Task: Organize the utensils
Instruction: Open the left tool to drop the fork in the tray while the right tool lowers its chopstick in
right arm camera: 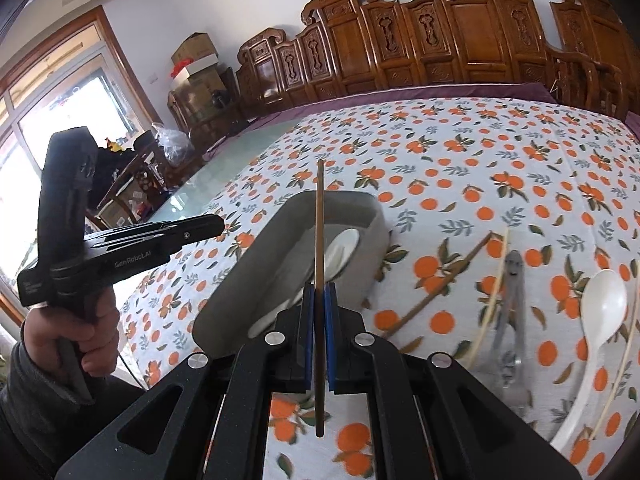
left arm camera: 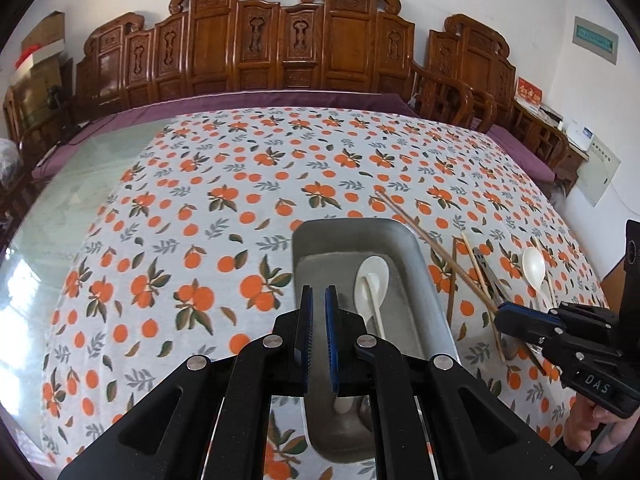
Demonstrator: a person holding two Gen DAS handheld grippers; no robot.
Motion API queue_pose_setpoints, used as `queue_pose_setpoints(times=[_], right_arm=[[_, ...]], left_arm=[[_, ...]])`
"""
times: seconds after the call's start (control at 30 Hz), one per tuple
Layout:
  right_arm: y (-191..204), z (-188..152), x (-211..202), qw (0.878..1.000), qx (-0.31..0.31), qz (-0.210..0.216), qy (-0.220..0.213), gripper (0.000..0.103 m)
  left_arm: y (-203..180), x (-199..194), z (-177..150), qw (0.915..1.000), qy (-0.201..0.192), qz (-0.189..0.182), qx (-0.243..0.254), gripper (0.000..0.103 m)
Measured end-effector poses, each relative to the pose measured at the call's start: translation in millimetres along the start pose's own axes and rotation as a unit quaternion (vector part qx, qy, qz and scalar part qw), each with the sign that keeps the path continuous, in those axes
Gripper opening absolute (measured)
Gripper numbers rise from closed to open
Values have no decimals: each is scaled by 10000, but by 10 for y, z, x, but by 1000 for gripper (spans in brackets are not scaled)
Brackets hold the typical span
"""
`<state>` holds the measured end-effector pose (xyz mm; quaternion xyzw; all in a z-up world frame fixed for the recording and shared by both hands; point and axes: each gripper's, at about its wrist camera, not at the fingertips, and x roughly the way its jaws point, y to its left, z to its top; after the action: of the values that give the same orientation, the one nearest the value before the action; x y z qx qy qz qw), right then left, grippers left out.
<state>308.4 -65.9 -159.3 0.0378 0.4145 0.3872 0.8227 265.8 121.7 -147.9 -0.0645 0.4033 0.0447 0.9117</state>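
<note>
A grey metal tray (left arm camera: 416, 256) (right arm camera: 240, 272) sits on the orange-print tablecloth and holds a white spoon (left arm camera: 372, 280) (right arm camera: 340, 252). My left gripper (left arm camera: 319, 294) hovers over the tray's left part, its blue pads close together with nothing between them. My right gripper (right arm camera: 319, 290) (left arm camera: 500, 314) is shut on a brown chopstick (right arm camera: 319, 240) (left arm camera: 424, 236), held above the table by the tray's right rim. Another white spoon (right arm camera: 600, 312) (left arm camera: 534, 266), loose chopsticks (right arm camera: 494, 288) (left arm camera: 478, 276) and a metal tool (right arm camera: 514, 280) (left arm camera: 486, 268) lie right of the tray.
A carved wooden bench back (left arm camera: 280, 40) runs along the table's far side. Bare glass tabletop (left arm camera: 80, 184) shows left of the cloth. Boxes (right arm camera: 196, 64) and clutter stand at the far left. The person's hand (right arm camera: 72, 332) holds the left gripper.
</note>
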Motion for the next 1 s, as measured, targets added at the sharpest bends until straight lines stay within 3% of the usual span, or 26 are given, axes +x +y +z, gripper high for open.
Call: queue_pose_setpoints(times=[0.33, 0.53, 0.77, 1.0], right_arm=[[307, 76, 439, 9995, 120, 76, 282, 6], [346, 32, 663, 9986, 201, -149, 456, 6], [373, -13, 752, 9979, 189, -270, 552, 6], [374, -60, 724, 9983, 218, -123, 523, 10]], left_arm=[[222, -16, -7, 9998, -29, -19, -191, 5], [281, -26, -15, 9997, -46, -46, -231, 5], [279, -47, -11, 9997, -68, -80, -239, 5], [268, -45, -6, 9997, -57, -90, -222, 5]])
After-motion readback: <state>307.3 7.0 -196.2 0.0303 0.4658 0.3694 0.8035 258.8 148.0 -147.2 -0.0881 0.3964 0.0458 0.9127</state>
